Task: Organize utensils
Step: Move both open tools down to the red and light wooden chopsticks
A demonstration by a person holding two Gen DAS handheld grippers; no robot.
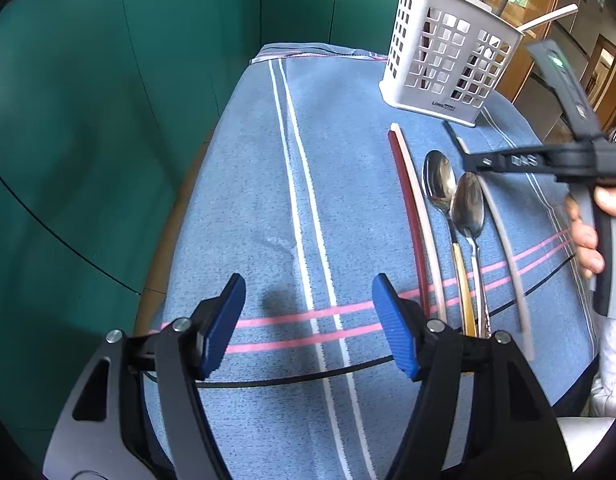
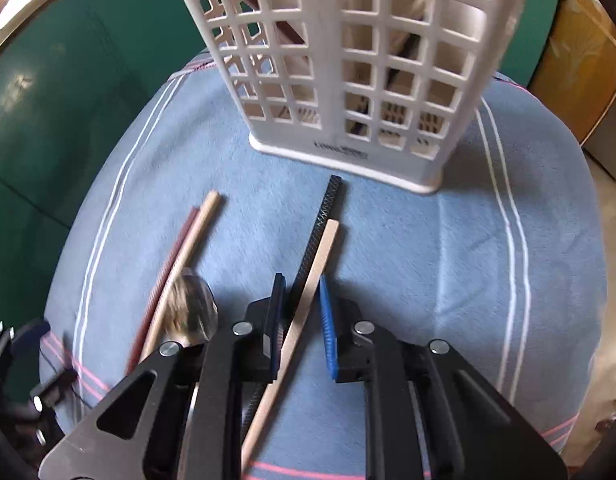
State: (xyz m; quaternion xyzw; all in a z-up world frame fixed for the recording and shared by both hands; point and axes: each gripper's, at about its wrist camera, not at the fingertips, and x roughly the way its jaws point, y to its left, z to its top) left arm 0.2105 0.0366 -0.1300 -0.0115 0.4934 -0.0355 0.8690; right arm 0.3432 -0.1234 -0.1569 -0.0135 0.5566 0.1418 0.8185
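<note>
A white slotted utensil holder (image 1: 447,52) (image 2: 347,64) stands at the far end of the blue striped cloth (image 1: 268,200), with a few sticks in it. On the cloth lie a red chopstick (image 1: 407,216) beside a beige one (image 1: 421,216), two spoons (image 1: 439,180) (image 1: 469,204), and a beige chopstick (image 2: 304,304) beside a black one (image 2: 323,220). My left gripper (image 1: 309,324) is open and empty over the near cloth. My right gripper (image 2: 302,320) is partly open, its pads on either side of the beige and black chopsticks, not clamped.
Green cabinets (image 1: 88,120) stand left of and behind the table. A wooden cabinet (image 1: 547,8) is at the back right. The table's wooden edge (image 1: 176,216) shows on the left. A hand (image 1: 587,232) holds the right gripper's handle.
</note>
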